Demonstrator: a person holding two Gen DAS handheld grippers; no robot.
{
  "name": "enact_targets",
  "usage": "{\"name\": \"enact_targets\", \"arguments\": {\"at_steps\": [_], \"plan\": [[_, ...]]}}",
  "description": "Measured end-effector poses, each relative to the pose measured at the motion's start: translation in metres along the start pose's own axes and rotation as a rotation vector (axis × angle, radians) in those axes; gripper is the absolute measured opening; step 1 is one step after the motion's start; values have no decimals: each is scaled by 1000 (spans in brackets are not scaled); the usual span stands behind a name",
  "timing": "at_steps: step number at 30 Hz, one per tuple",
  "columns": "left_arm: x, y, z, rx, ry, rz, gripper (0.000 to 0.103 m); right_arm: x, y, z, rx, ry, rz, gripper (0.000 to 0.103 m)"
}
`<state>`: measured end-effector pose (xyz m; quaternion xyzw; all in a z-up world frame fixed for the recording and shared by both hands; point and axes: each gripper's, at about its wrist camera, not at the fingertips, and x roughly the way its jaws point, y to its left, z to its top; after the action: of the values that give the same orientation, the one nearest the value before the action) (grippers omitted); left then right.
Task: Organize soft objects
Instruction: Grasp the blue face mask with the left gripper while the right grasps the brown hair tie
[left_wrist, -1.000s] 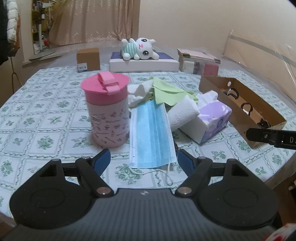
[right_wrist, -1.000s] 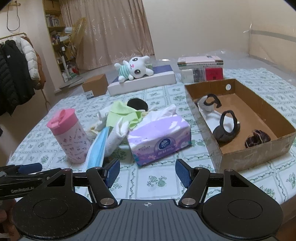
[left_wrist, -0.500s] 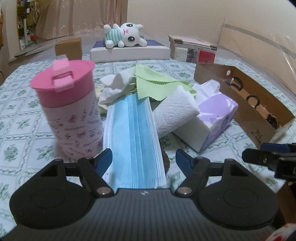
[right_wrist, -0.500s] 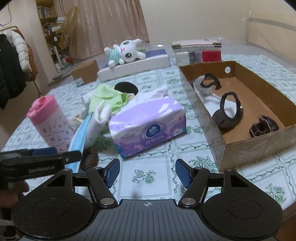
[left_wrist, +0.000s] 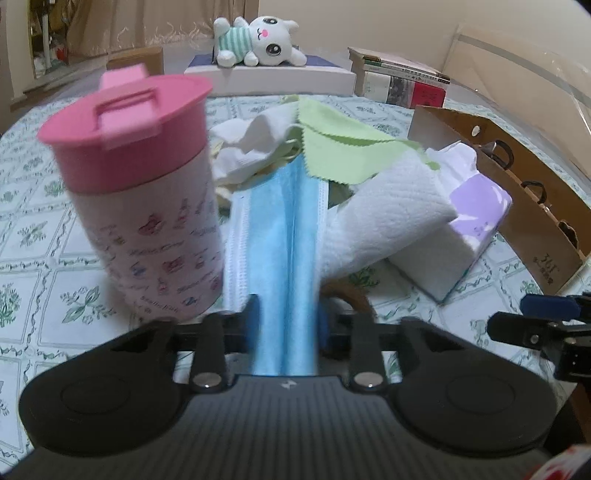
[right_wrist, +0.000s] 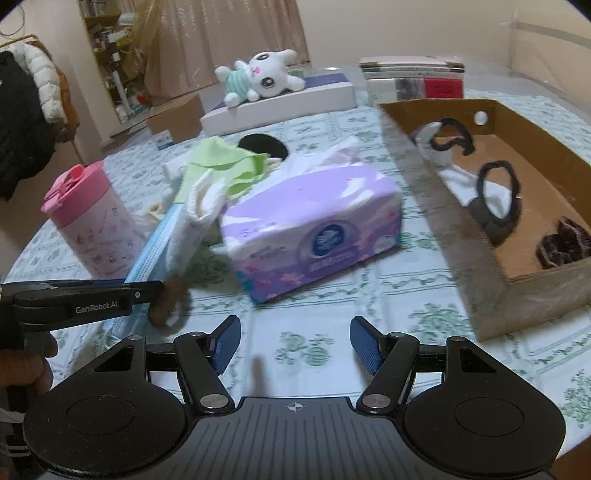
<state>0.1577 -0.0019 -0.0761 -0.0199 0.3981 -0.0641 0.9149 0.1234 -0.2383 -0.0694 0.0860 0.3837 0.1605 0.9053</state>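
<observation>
1. Left gripper (left_wrist: 284, 321) is closing in on the near end of the blue face mask (left_wrist: 284, 236). The mask runs right between the two fingers, and the pads look like they're already squeezing it.
2. From that gripper, the mask stretches away toward 12 o'clock, where its far end tucks under a green cloth (left_wrist: 343, 147).
3. At about 10 o'clock, just beside the mask, there's a pink-lidded cup (left_wrist: 147, 206) standing upright on the tabletop (left_wrist: 44, 266).
4. At roughly 1 o'clock a white rolled towel (left_wrist: 384, 225) leans against the mask's right edge, and its far end rests on the purple tissue pack (left_wrist: 476, 214).
5. A brown hair tie (left_wrist: 351, 295) pokes out just past the gripper's right finger, partly hidden.
6. Right gripper (right_wrist: 295, 345) is wide open with nothing in it, hovering over bare tablecloth.
7. From it, the tissue pack sits at 12 o'clock, close by.
8. Over at 2 o'clock is the cardboard box (right_wrist: 436, 184), with a couple of dark hair ties and something white inside.
9. Way back at 12 o'clock a plush bunny (right_wrist: 264, 75) lies on a flat white box (right_wrist: 295, 101), and books (right_wrist: 413, 77) are stacked to the right of it.
10. A hand (right_wrist: 27, 365) holds the left gripper's handle at 9 o'clock.
</observation>
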Motion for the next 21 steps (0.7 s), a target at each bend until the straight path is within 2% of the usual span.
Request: {"name": "enact_targets", "arguments": {"at_steps": [2, 5, 10, 21], "plan": [[-4, 8, -2, 1, 9, -2, 5, 3, 9, -1, -15, 4, 19, 66], [-14, 18, -7, -9, 17, -9, 3, 8, 25, -1, -44, 11, 49, 66], [-34, 36, -13, -44, 16, -37, 2, 19, 49, -2, -77, 20, 101, 66], [-65, 62, -24, -37, 21, -47, 2, 51, 102, -5, -209, 43, 201, 66]]}}
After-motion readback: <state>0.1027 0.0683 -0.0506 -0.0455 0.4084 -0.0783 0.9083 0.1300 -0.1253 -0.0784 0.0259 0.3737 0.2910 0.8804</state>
